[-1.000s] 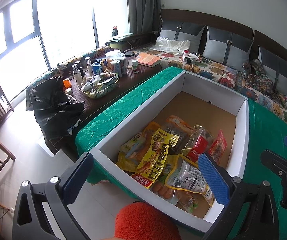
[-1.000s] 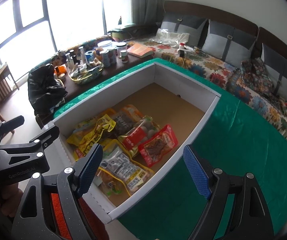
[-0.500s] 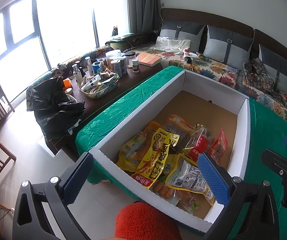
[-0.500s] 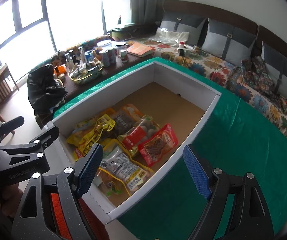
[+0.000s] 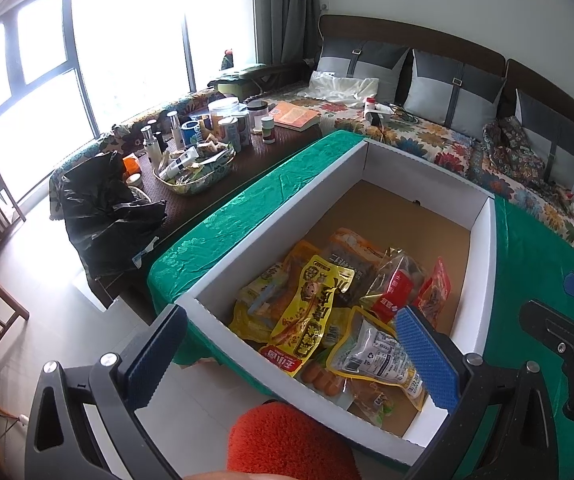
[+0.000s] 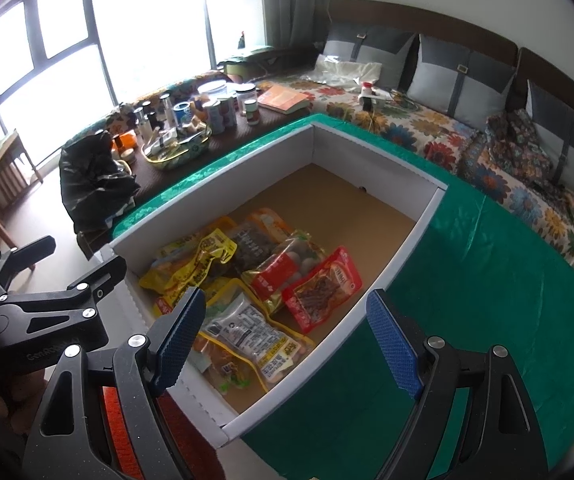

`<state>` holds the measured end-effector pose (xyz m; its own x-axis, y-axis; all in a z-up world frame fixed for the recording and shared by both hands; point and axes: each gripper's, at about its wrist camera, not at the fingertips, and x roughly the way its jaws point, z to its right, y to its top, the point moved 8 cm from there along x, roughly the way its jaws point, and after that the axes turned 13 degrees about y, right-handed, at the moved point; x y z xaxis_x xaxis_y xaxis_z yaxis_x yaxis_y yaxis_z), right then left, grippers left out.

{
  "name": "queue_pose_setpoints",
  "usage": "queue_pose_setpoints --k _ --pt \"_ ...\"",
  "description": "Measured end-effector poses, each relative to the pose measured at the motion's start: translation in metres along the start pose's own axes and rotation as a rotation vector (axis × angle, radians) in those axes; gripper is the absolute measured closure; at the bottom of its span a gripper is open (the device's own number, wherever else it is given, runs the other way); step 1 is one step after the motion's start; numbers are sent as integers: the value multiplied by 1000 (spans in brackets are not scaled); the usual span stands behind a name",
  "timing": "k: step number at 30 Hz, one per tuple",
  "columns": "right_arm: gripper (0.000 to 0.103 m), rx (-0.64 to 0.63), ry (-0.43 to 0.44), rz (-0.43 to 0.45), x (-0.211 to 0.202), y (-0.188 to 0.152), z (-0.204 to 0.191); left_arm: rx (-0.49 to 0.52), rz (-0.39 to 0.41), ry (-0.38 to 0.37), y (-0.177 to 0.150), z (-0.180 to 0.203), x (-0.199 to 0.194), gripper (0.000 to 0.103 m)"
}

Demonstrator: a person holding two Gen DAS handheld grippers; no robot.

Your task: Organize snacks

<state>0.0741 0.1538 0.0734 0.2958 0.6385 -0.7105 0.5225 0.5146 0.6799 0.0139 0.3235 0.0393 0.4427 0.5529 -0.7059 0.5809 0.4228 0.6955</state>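
A white cardboard box (image 5: pixel 271 232) (image 6: pixel 403 248) with a brown floor sits on a green tablecloth. Several snack packets lie piled at its near end: a yellow packet (image 5: pixel 307 312) (image 6: pixel 195 264), a red packet (image 6: pixel 323 288) (image 5: pixel 433 292), a clear packet with a white label (image 5: pixel 379 356) (image 6: pixel 247 328). My left gripper (image 5: pixel 291 368) hovers open over the box's near wall, nothing between its blue pads. My right gripper (image 6: pixel 287 336) hangs open above the near right corner of the box, also empty.
The green tablecloth (image 6: pixel 487 280) spreads to the right of the box. A dark side table (image 5: pixel 215 168) on the left holds bottles, jars, a basket and a black bag (image 5: pixel 103 216). A floral sofa (image 5: pixel 447 148) with grey cushions runs behind. Something orange and fuzzy (image 5: pixel 287 444) sits below.
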Motion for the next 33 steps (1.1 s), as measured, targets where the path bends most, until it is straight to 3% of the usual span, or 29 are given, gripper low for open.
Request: queue_pose_setpoints --k 5,10,18,33 --pt "18 17 25 -5 -4 3 -5 -7 -41 -81 4 0 -2 0" --pt "18 77 94 -7 -7 5 -11 26 -49 -89 8 0 -9 0" --pt "18 73 47 -25 -15 10 -16 30 -76 -118 15 -3 -17 0" --pt "18 42 -14 -34 -17 11 -17 44 -38 -71 17 -7 -23 0"
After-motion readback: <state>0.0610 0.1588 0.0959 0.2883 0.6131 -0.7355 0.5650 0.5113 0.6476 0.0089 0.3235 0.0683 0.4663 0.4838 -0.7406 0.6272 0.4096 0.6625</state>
